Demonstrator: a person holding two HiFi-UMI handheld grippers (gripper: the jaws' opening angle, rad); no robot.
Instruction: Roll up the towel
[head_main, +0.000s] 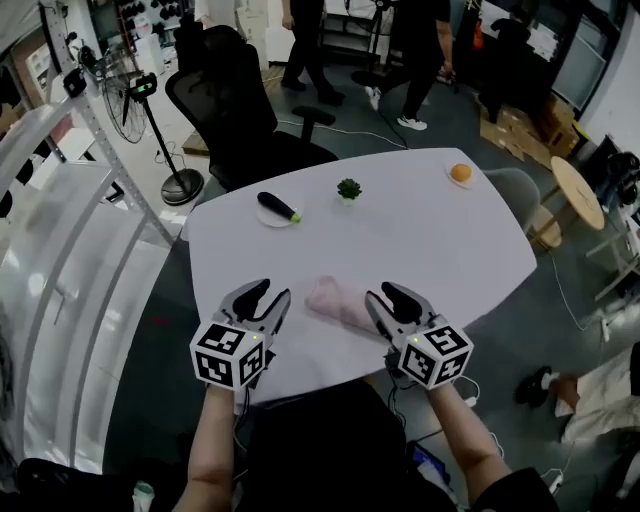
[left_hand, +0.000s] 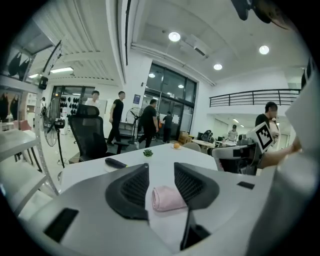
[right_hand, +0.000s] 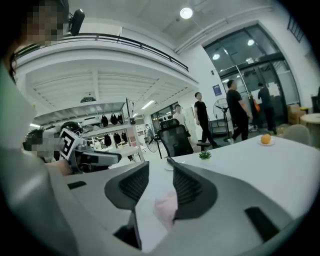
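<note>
Left fingers: my left gripper (head_main: 268, 296) holds its two dark ribbed jaws partly apart, with a clear gap between the pads, and they grip nothing.
Right fingers: my right gripper (head_main: 384, 294) stands the same way, jaws about half apart and empty.
Towel: the pink terry towel (head_main: 338, 303) is already a short roll. It lies on the white rounded table (head_main: 440, 250) close to the 6 o'clock edge, where I stand.
Towel and grippers: in the head view the roll sits between my grippers, the left at its 9 o'clock and the right at its 3 o'clock, just beside its end. I cannot tell whether that jaw touches the cloth.
Through the jaws: each gripper view shows the roll on the tabletop beyond the gap, with no pad pinching it. In the right gripper view one jaw half hides it.
Aubergine: a dark purple aubergine (head_main: 279, 207) lies on a small white plate (head_main: 268, 219) at the towel's 11 o'clock, well apart.
Plant: a small green potted plant (head_main: 348, 189) stands at 12 o'clock.
Orange: a round orange fruit (head_main: 460, 173) sits near the far edge, between 1 and 2 o'clock.
Chair: a black mesh office chair (head_main: 230, 95) stands beyond the table at 11 o'clock.
</note>
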